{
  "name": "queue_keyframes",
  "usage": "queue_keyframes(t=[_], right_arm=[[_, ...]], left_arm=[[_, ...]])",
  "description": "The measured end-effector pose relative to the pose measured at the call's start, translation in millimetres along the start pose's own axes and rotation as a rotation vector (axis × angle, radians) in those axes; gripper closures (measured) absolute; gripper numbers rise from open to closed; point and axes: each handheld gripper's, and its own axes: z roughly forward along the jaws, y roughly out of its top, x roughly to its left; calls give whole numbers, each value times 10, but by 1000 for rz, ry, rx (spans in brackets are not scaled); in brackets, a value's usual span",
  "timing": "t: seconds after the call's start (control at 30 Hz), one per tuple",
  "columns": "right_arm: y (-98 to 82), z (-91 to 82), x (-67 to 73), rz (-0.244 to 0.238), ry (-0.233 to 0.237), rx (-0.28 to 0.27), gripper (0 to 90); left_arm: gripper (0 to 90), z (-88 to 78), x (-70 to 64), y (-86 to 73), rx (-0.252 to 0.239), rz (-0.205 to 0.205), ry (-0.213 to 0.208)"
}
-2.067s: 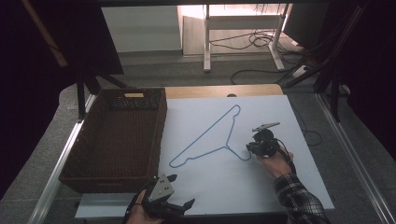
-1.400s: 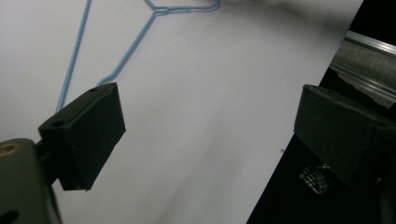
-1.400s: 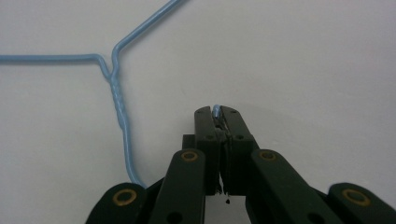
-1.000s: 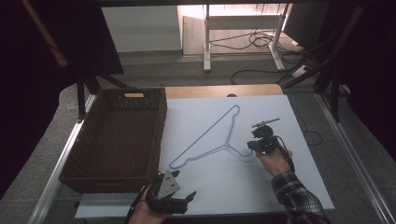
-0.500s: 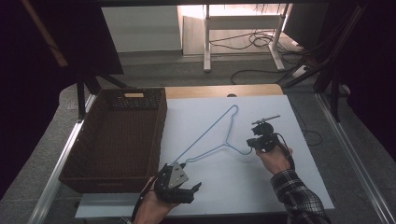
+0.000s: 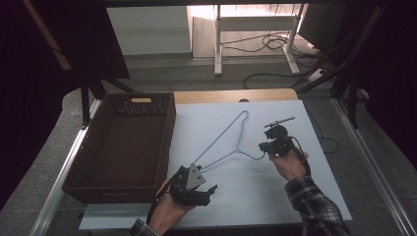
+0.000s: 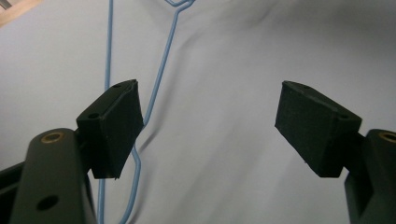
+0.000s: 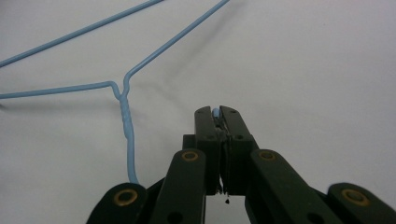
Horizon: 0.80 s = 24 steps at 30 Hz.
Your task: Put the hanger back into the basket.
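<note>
No brand, label or writing can be read on anything here.

At the left edge of the desk (image 6: 231, 95) a dark woven basket (image 6: 123, 147) sits partly on the white sheet (image 6: 275, 196) that covers most of the top.

Near the front edge, just right of the basket's front corner, the left gripper (image 6: 200, 191) rests low over the sheet in the person's hand. Its 2 jaws stand wide apart and have just been closing a little; in the left gripper view the hanger's lower end runs past the left pad (image 7: 114, 128), and nothing but bare sheet lies between the pads.

The blue wire hanger (image 6: 223, 142) lies flat on the middle of the sheet. Its long axis runs on a slant, from the end by the left gripper up to the far corner of the triangle toward the back edge. Its twisted neck (image 8: 127, 119) and hook point right, toward the right gripper (image 6: 269, 147).

The right gripper, right of centre, is clamped tight on the tip of the hook; a bit of blue wire shows between its closed jaws in the right gripper view.
</note>
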Motion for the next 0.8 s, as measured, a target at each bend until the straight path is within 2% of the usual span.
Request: queue_keyframes(t=[0.17,0.2,0.27,0.33,0.37,0.4,0.53,0.6,0.63,0.67,0.8], right_arm=[[18,-10,11,-1,-1,1,872],[22,-9,12,-2,-1,1,872],[27,-7,15,-2,-4,2,872],[30,-6,15,-3,-2,1,872],[32,-3,15,-6,-2,1,872],[32,-3,15,-6,-2,1,872],[43,-6,15,-8,-3,3,872],[46,-7,16,-9,-3,3,871],[48,-9,17,-8,-3,4,872],[48,-9,17,-8,-3,4,872],[54,-11,19,-7,-3,4,871]], left_arm=[[222,116,24,81,2,2,12],[222,140,34,98,11,17,8],[220,232,36,157,33,53,35],[267,309,41,203,56,81,47],[322,362,44,234,79,109,66],[322,407,47,254,92,128,84],[413,576,60,311,113,165,141],[433,657,68,339,131,208,177],[464,741,61,364,147,251,205],[488,741,61,364,147,251,205],[534,913,27,393,207,350,262]])
